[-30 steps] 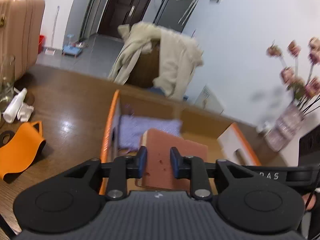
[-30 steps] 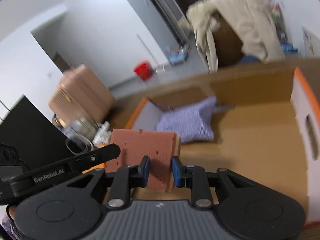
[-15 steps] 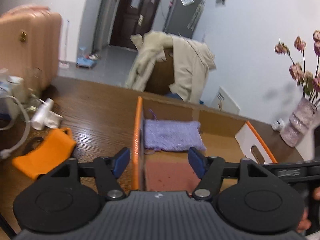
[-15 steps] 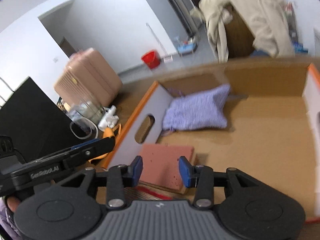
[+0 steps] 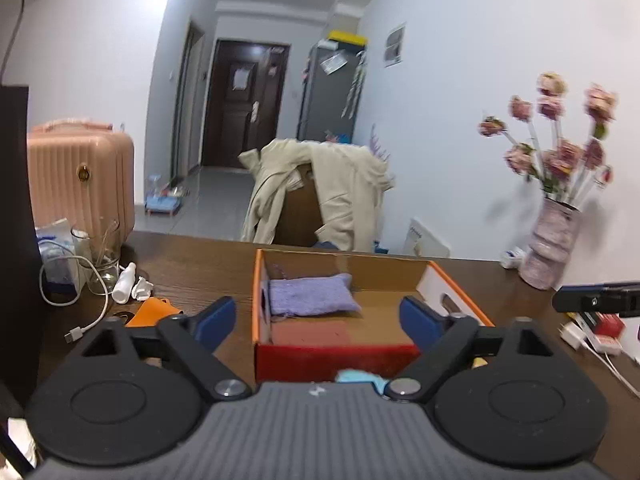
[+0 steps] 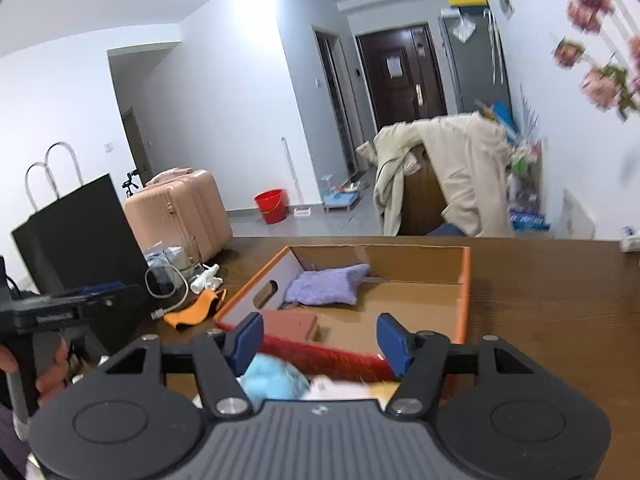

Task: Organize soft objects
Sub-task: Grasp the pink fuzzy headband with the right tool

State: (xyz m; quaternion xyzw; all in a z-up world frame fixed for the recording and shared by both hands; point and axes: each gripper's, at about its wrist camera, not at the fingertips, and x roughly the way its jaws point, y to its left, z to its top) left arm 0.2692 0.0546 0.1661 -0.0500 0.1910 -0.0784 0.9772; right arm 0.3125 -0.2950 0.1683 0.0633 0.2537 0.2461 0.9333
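An orange-rimmed cardboard box stands on the brown table. Inside lie a purple knitted cloth at the back left and a reddish-brown sponge in front of it. A light blue soft thing and something white lie on the table before the box. My left gripper is open and empty, in front of the box. My right gripper is open and empty, just above the blue thing.
An orange cloth, a white cable, a small white bottle and a glass lie left of the box. A black bag stands at far left. A vase of flowers stands at right.
Both grippers let go of the reddish-brown sponge, which now lies in the box. Both opened wide and pulled back from the box toward the table's near edge.
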